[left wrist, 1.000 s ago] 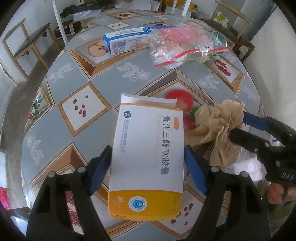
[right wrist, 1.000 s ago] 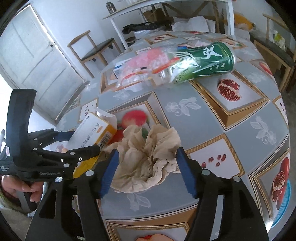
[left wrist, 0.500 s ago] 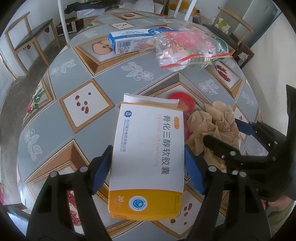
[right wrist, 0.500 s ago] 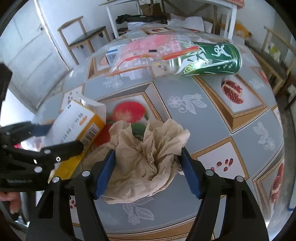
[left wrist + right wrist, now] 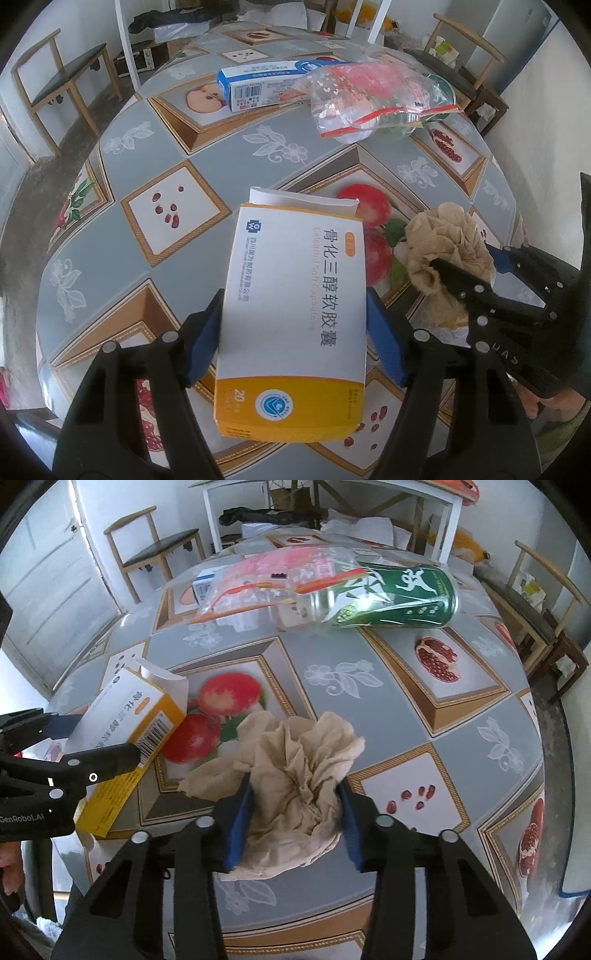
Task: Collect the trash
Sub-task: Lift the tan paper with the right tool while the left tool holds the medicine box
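Round table (image 5: 155,155) under a grey cloth printed with fruit in gold frames, wooden chairs (image 5: 155,550) and white walls behind.

Nearest on it, the left gripper (image 5: 293,332) has its blue pads against the sides of a white and orange cardboard medicine box (image 5: 295,306), end flap open, and holds it. Just beside it, the right gripper (image 5: 295,812) has just been closing and now pinches a crumpled beige paper napkin (image 5: 295,771) between its blue pads, the paper bunched and ruffled above them. Farther across the cloth lie a clear plastic zip bag (image 5: 373,99) with a red strip, a blue and white carton (image 5: 258,86) and a green can (image 5: 399,596) on its side, close together.
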`<state>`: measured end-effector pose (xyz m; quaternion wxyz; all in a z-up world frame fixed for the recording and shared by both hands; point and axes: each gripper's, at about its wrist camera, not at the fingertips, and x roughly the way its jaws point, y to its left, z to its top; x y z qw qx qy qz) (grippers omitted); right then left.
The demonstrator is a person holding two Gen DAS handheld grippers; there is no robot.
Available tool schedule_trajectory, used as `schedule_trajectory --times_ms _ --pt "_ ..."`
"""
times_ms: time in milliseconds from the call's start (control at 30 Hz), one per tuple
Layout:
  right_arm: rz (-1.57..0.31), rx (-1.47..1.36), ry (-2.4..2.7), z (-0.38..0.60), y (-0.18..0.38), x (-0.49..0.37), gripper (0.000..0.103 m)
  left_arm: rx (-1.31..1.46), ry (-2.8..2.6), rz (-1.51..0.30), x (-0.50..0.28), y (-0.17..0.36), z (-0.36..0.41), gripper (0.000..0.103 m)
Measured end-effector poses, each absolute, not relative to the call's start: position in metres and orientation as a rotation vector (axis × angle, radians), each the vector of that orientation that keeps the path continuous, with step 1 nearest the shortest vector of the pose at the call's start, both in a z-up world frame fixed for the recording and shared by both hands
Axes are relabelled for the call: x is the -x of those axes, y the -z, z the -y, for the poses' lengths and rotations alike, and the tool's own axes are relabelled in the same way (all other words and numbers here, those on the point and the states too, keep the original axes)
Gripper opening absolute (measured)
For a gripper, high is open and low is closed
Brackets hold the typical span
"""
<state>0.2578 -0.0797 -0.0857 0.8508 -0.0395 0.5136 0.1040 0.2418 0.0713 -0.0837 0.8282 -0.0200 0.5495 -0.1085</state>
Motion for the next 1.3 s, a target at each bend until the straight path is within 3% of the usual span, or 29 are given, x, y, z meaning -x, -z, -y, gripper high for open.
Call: schedule_trajectory --times_ms 100,267,1300 --pt "-1.084 0.06 -0.206 0.085 0.085 -0.258 0.029 0.058 0.232 -1.163 -0.241 0.084 -0.073 0.068" --pt "-1.09 0.027 -0.2 0.092 0.083 -0.257 0.025 0.082 0.23 -1.146 -0.239 0.079 -0.077 0.068" --pt "-0.983 -0.123 -0.142 0.145 0.03 -0.236 0.024 0.15 0.313 -1.025 -0.238 0.037 -0.066 0.068"
